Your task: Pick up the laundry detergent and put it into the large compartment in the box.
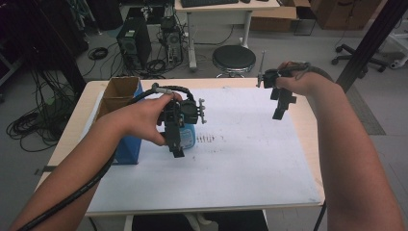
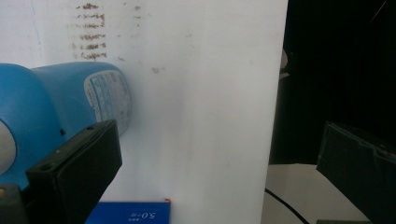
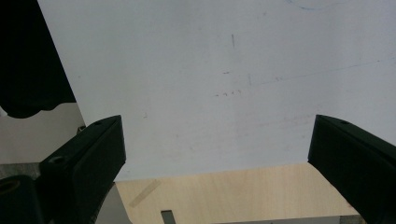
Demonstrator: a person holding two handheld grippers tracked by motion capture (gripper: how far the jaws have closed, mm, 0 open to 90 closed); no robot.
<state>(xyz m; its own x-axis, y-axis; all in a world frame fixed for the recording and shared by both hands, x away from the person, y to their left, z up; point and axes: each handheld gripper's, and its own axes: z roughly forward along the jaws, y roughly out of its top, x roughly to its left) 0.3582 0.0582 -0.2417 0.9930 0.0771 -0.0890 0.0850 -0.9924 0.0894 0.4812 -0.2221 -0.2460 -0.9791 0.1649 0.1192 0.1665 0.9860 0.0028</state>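
A blue bottle (image 1: 189, 136) with a white label lies on the white sheet (image 1: 240, 159) covering the table. My left gripper (image 1: 177, 148) hangs right over the bottle, jaws pointing down. In the left gripper view that gripper (image 2: 219, 158) is open wide. The bottle (image 2: 51, 107) lies just past its left finger (image 2: 79, 172), outside the gap. My right gripper (image 1: 280, 111) is held up over the sheet's far right part, away from the bottle. In its own view the right gripper (image 3: 215, 149) is open with only bare sheet (image 3: 210, 70) between the jaws.
An open cardboard box with blue sides (image 1: 120, 96) stands at the table's left, close to the bottle; its blue label (image 2: 135, 214) shows below the left jaw. Brown marks (image 1: 206, 138) dot the sheet. Behind the table are a stool (image 1: 234, 58) and a computer tower (image 1: 133, 45).
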